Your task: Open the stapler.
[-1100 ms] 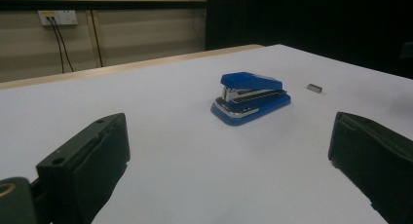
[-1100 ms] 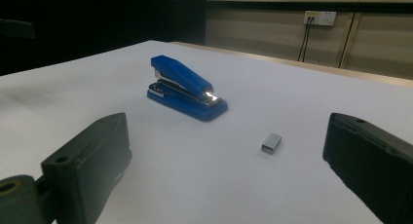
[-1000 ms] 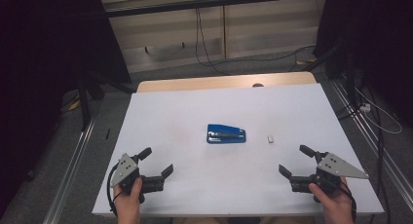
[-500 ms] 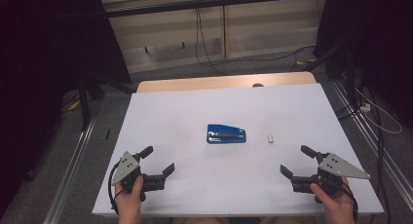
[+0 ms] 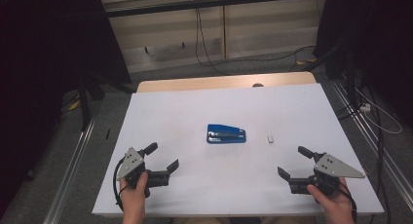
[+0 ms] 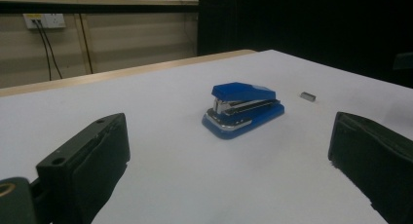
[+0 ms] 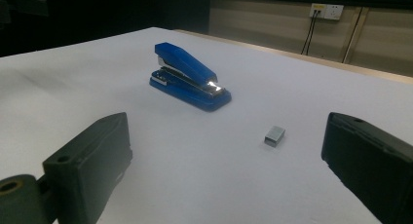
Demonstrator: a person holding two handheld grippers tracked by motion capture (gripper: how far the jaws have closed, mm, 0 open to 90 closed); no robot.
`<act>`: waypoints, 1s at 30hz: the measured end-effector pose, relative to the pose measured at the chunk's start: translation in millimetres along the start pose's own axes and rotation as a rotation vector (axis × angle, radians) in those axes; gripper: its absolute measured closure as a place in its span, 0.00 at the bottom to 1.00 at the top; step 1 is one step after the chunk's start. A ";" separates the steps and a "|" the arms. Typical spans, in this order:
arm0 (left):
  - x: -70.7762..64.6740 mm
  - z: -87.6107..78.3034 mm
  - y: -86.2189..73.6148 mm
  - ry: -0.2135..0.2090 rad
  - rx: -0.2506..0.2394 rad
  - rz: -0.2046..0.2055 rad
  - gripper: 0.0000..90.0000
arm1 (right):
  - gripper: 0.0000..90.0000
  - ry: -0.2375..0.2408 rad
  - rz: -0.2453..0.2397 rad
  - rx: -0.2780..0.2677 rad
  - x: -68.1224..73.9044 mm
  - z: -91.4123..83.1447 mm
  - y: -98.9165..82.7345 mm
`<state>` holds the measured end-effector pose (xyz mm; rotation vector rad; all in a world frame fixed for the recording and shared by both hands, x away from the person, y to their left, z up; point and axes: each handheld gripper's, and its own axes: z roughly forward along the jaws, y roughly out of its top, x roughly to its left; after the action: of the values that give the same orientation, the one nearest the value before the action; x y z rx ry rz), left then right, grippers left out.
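A blue stapler (image 5: 226,134) lies flat near the middle of the white table (image 5: 185,112), also seen as stapler (image 6: 242,108) and stapler (image 7: 189,77). Just right of it rests a small silvery block of staples (image 5: 270,139), staples (image 6: 308,96), staples (image 7: 274,135). My left gripper (image 5: 162,158) hovers low at the front left, jaws wide open and empty. At the front right, my right gripper (image 5: 295,162) is likewise open with nothing between its jaws. Both point toward the stapler from a distance.
The table's wooden far edge (image 5: 224,81) meets a floor with cables (image 5: 234,58) and a panelled wall behind. Metal rails (image 5: 73,156) run along both sides of the table. A wall socket (image 7: 326,10) sits on the back wall.
Both grippers have barely shifted; the right one has eased slightly toward the near edge. Stapler and staple block lie where they were.
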<state>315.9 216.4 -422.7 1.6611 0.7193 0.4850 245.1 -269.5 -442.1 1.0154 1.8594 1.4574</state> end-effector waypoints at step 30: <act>-4.9 39.9 12.2 -0.064 0.028 -0.016 0.01 | 0.03 0.020 -0.030 0.055 -0.9 34.1 20.3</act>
<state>341.2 183.1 -418.9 1.6886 0.6951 0.4103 277.4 -249.3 -431.0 0.9978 1.9302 1.4107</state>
